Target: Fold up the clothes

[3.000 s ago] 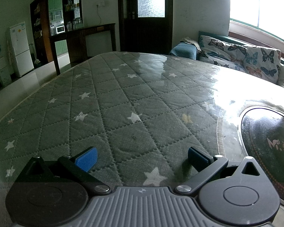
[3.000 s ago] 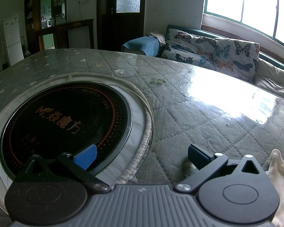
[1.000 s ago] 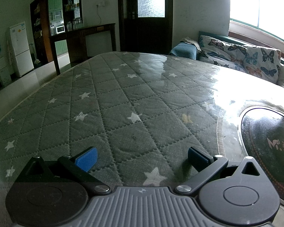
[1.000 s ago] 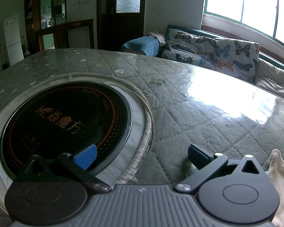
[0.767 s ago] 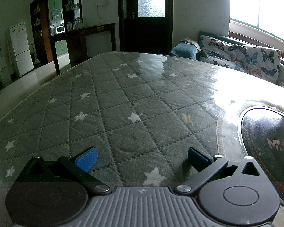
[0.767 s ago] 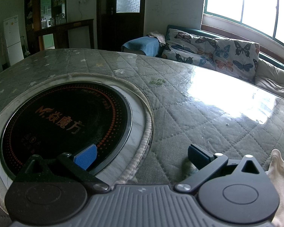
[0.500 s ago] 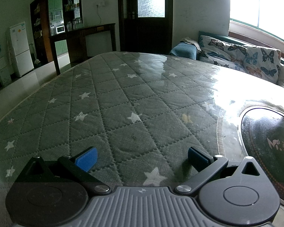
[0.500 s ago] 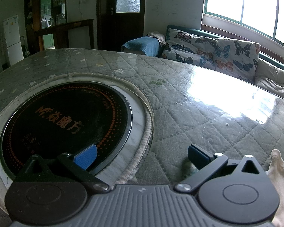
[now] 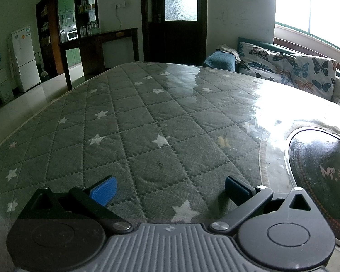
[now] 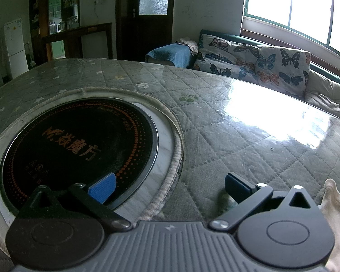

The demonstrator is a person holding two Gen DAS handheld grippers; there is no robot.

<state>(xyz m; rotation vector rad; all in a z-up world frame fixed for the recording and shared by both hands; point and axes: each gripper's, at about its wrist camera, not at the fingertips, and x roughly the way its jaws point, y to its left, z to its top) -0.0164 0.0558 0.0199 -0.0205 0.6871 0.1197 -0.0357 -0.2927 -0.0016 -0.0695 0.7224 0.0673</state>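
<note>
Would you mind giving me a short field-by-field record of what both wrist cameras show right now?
surface: quilted table cover with star print, under a glossy clear sheet
left gripper: open, empty, low over the cover
right gripper: open, empty, by the edge of the cooktop
induction cooktop: round, black, set into a circular cutout in the cover
garment: cream cloth, only an edge visible at the right gripper's right side; not grasped
background: butterfly-print sofa, dark door, white fridge
fold progress: not yet begun
</note>
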